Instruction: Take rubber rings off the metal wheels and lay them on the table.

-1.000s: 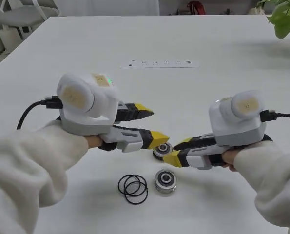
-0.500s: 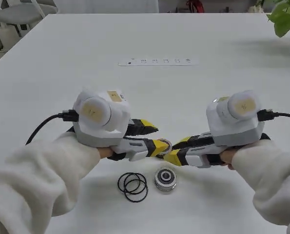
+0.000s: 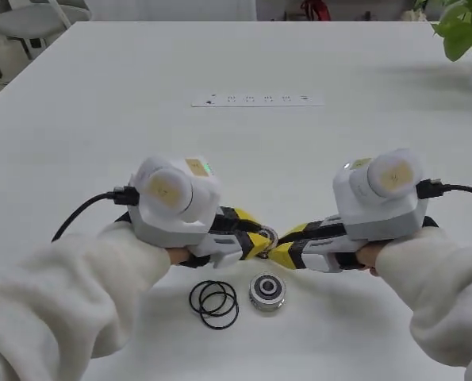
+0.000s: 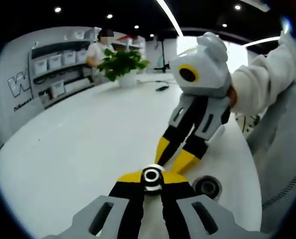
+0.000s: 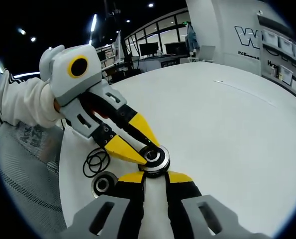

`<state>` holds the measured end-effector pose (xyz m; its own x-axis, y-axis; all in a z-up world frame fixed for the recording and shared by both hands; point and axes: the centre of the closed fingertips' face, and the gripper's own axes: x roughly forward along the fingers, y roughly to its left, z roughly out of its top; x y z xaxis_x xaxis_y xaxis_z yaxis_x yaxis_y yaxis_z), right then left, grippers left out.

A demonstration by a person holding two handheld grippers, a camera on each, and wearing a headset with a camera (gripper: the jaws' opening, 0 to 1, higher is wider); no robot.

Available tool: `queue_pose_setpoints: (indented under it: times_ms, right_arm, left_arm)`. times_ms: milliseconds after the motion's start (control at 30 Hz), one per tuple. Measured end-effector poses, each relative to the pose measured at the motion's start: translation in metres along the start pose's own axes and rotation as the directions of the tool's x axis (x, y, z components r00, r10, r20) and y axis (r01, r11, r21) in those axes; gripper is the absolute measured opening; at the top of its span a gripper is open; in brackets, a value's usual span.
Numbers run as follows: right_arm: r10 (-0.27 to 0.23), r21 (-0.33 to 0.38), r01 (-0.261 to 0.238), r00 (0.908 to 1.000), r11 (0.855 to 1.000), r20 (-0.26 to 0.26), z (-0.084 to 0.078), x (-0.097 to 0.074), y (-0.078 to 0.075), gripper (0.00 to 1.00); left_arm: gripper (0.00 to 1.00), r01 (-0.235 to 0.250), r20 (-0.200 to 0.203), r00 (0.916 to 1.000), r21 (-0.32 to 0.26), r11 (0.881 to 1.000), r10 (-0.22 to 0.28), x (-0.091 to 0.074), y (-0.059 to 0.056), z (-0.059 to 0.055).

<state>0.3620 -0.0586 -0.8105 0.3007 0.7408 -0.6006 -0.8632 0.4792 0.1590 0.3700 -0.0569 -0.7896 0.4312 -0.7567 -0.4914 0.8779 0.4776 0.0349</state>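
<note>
**Both grippers closed on one metal wheel**

Head view: My left gripper (image 3: 259,238) and my right gripper (image 3: 282,246) meet tip to tip just below frame centre. A metal wheel (image 3: 266,236) sits between their yellow tips. Below it a second wheel (image 3: 267,291) lies flat on the white table (image 3: 339,71). Loose rubber rings (image 3: 214,302) lie just left of it, overlapping one another. A power strip (image 3: 258,100) lies well apart, in the upper half.

Left gripper view: At bottom centre my left jaws are drawn to a narrow gap and clamp the metal wheel (image 4: 151,178). The right gripper (image 4: 173,155) enters from the upper right, tips touching that wheel. The second wheel (image 4: 207,186) lies at lower right.

Right gripper view: My right jaws stand nearly closed, tips pressed on the metal wheel's (image 5: 155,157) lower rim. The left gripper (image 5: 140,147) pinches it from the upper left. I cannot tell whether either pair grips the rubber alone. The rubber rings (image 5: 95,162) and the second wheel (image 5: 104,184) lie at lower left.
</note>
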Motion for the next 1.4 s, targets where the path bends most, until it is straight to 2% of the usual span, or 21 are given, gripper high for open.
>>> queue_pose_setpoints:
  times_ms: [133, 233, 367, 767, 833, 1000, 1100, 1400]
  right_arm:
    - [0.0, -0.007, 0.0, 1.0, 1.0, 0.0, -0.0001, 0.0, -0.0006, 0.13]
    - [0.0, -0.019, 0.0, 1.0, 1.0, -0.002, -0.0005, 0.0, -0.0008, 0.12]
    - [0.001, -0.041, -0.001, 1.0, 0.999, -0.007, -0.0007, -0.0004, -0.0005, 0.11]
    - [-0.004, -0.09, 0.003, 0.9999, 0.996, -0.013, -0.001, -0.0012, -0.0005, 0.03]
    - [-0.018, -0.092, 0.017, 0.9998, 0.996, -0.01, -0.0004, -0.0014, -0.0029, 0.01]
    - [-0.022, -0.05, 0.022, 0.9997, 0.999, -0.01, -0.0007, -0.0012, -0.0036, 0.0]
    - [-0.021, 0.004, 0.021, 0.9998, 1.0, -0.003, -0.001, -0.0016, -0.0063, 0.0]
    - [-0.02, 0.096, 0.018, 0.9997, 0.995, 0.013, -0.0012, -0.0034, -0.0082, 0.0]
  left_arm:
    - [0.13, -0.005, -0.001, 1.0, 0.007, 1.0, 0.005, 0.0001, 0.0, 0.0002]
    - [0.13, -0.01, -0.001, 0.9999, -0.02, 1.0, 0.01, -0.0002, 0.0004, 0.0002]
    - [0.13, -0.009, -0.003, 1.0, -0.023, 1.0, 0.009, -0.001, 0.0002, -0.0003]
    - [0.13, -0.015, 0.0, 0.9999, -0.003, 1.0, 0.015, -0.0021, -0.0009, -0.002]
    - [0.13, -0.013, 0.0, 0.9999, 0.0, 1.0, 0.013, -0.0024, -0.0011, -0.0022]
    - [0.13, -0.011, -0.001, 0.9999, 0.006, 1.0, 0.011, -0.0027, -0.0011, -0.0027]
    - [0.12, -0.012, -0.002, 0.9999, 0.011, 1.0, 0.012, -0.0025, -0.0009, -0.0029]
    - [0.12, -0.011, 0.001, 0.9999, 0.012, 1.0, 0.011, -0.003, -0.0016, -0.003]
